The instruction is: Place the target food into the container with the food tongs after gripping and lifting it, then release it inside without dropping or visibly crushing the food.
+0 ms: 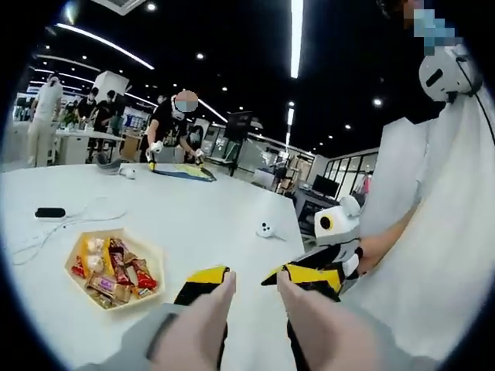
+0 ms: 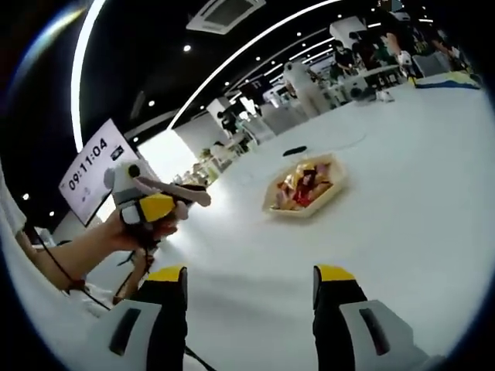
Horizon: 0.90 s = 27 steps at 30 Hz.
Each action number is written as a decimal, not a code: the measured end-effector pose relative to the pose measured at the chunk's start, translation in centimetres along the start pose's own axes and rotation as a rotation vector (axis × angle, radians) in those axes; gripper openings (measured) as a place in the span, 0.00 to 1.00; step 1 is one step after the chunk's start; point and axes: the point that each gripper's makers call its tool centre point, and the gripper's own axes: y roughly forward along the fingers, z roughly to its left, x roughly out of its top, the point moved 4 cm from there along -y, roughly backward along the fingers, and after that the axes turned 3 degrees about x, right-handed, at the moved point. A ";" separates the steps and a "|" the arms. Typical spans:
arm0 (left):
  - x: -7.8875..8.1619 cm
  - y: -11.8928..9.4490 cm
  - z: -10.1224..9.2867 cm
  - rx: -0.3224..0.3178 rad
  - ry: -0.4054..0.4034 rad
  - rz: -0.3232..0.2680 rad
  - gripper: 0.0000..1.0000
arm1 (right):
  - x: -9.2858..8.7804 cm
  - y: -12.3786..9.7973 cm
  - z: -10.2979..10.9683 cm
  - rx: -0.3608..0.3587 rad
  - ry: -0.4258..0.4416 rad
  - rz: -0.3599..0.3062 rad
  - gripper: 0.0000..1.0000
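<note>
Pale tongs [image 1: 255, 325] are seen in the left gripper view, their two arms spread apart with nothing held between the tips, which hover above a white table [image 1: 201, 216]. Left of the tongs, well apart, a yellow hexagonal tray [image 1: 116, 268] filled with wrapped snacks [image 1: 124, 272] rests. Beyond, the right gripper [image 1: 247, 280] is seen open. In the right gripper view, the left gripper [image 2: 166, 202] is held in a hand [image 2: 139, 232].
</note>
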 end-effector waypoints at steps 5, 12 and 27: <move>-0.2 0.3 -0.7 -0.017 0.019 0.015 0.26 | -0.2 0.3 1.3 0.052 -0.043 0.045 0.67; -0.1 0.1 -1.9 -0.058 0.048 -0.001 0.26 | 0.0 0.0 2.8 0.123 -0.150 0.070 0.64; -1.8 -0.2 -3.4 -0.182 0.002 0.074 0.25 | 2.2 1.3 4.4 0.249 -0.241 0.091 0.47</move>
